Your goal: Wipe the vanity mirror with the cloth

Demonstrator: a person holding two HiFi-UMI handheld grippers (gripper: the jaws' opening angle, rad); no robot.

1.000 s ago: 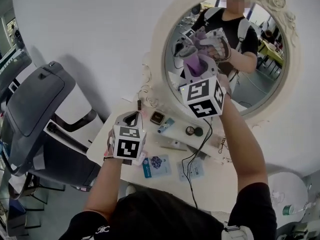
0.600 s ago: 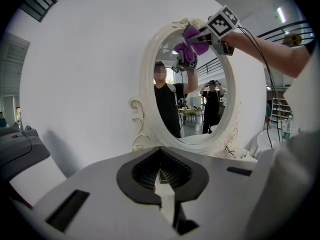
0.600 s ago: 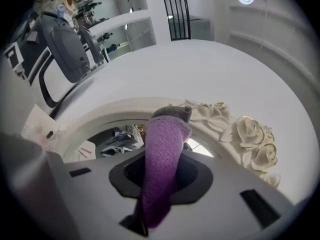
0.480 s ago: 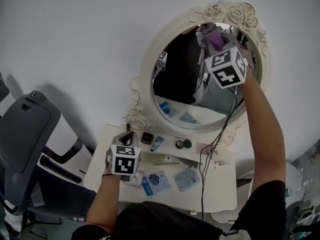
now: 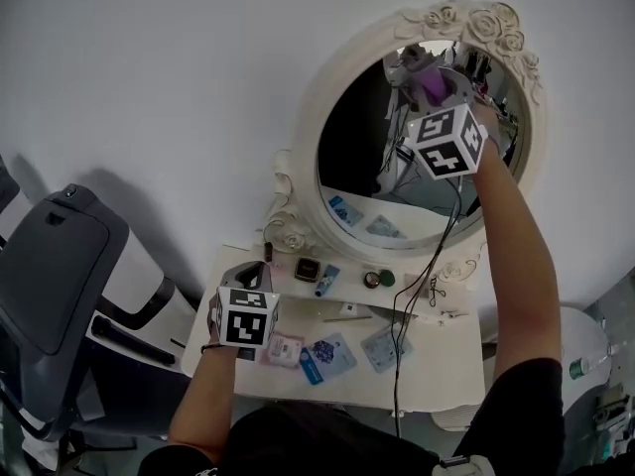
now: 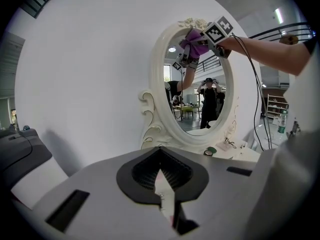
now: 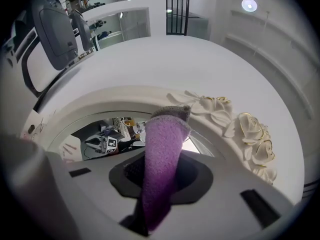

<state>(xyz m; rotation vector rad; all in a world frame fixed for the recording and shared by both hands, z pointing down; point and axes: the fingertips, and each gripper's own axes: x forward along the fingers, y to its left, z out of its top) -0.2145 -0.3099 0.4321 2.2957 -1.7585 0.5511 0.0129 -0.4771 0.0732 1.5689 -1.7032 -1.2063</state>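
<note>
At the top of the vanity mirror [image 5: 362,152], just under its rose-carved rim, the right gripper [image 5: 429,79] is pinching the purple cloth [image 7: 161,154].

Ahead of those jaws the cloth is standing up as a soft, light fold, its tip reaching the upper edge of the glass. It will likely flop and slip under pressure, so gripping its bunched base is looking sound. Well below, the left gripper [image 5: 254,276] is hovering over the dressing table [image 5: 446,365], jaws pressed together on nothing.
</note>
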